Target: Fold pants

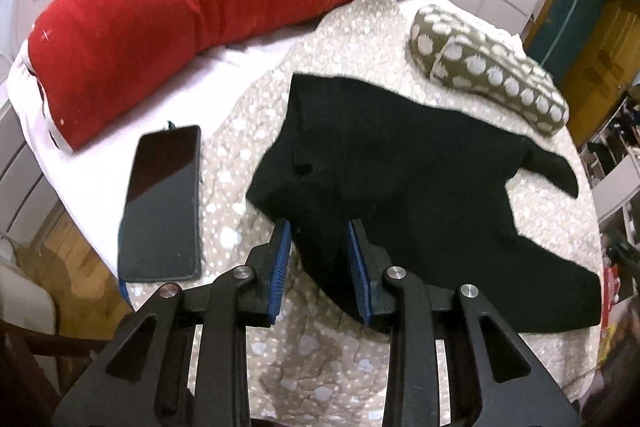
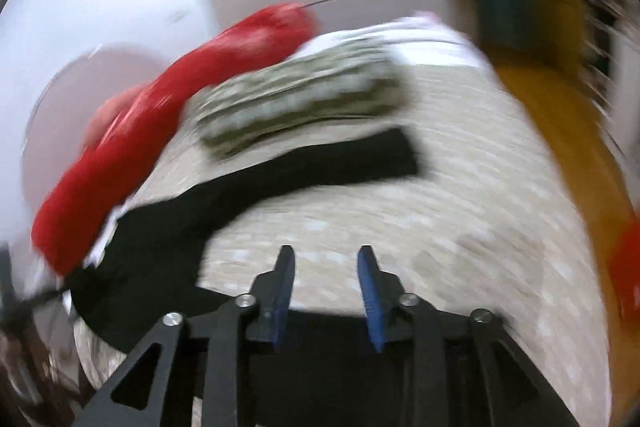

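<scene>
The black pants (image 1: 420,167) lie folded over on a beige spotted blanket (image 1: 320,367) that covers the bed. My left gripper (image 1: 318,227) hovers at their near left edge, jaws apart; black cloth shows in the gap, but the blue pads (image 1: 280,263) do not press on it. The right wrist view is blurred by motion. There the pants (image 2: 240,183) stretch from lower left towards the middle. My right gripper (image 2: 326,253) stands open over bare blanket (image 2: 440,227), to the right of the cloth, with nothing between its fingers.
A dark phone (image 1: 162,203) lies left of the pants near the bed's edge. A long red bolster (image 1: 180,19) runs along the far side, and an olive spotted cushion (image 1: 488,71) sits behind the pants. The bed drops off to a wooden floor (image 1: 76,251) at the left.
</scene>
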`<state>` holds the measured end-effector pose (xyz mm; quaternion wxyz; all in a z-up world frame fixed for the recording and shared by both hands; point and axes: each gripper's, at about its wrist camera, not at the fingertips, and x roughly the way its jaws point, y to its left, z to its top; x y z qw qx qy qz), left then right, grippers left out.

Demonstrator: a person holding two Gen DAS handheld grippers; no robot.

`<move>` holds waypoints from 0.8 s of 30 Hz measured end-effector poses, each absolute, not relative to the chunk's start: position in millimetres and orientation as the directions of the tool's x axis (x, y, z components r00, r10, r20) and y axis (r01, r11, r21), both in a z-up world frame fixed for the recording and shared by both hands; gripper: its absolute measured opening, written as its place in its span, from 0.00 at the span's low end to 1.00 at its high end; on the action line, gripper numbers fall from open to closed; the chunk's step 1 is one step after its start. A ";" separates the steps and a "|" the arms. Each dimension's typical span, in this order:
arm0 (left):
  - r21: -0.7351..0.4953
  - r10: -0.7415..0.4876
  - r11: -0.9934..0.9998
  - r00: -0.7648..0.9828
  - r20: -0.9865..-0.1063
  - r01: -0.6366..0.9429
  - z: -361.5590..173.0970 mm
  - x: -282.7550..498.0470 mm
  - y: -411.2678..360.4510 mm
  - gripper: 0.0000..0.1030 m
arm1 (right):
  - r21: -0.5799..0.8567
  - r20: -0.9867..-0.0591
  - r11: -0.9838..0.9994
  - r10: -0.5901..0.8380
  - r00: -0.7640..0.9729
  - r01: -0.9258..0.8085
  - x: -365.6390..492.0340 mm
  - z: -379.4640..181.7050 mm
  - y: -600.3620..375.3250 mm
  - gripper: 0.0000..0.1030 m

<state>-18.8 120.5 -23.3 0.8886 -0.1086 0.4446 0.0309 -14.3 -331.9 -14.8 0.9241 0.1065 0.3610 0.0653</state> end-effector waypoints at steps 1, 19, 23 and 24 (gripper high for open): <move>-0.166 -0.039 0.974 0.606 -0.794 -0.155 -18.4 -18.5 122.7 0.34 | 0.217 -0.662 0.972 0.215 0.717 -0.092 2.9 -16.3 -313.2 0.31; -0.143 -0.064 0.983 0.513 -0.856 -0.116 -73.3 138.5 87.4 0.64 | -0.071 -0.785 0.827 0.299 0.542 -0.558 205.3 -66.1 -143.2 0.46; -0.115 -0.033 0.984 0.488 -0.872 -0.138 -94.4 161.7 94.8 0.65 | -0.114 -0.835 0.760 0.275 0.476 -0.639 228.6 -83.5 -134.9 0.58; -0.116 -0.035 0.984 0.497 -0.867 -0.133 -96.2 163.0 96.0 0.68 | -0.120 -0.844 0.747 0.270 0.463 -0.654 234.3 -88.2 -133.6 0.60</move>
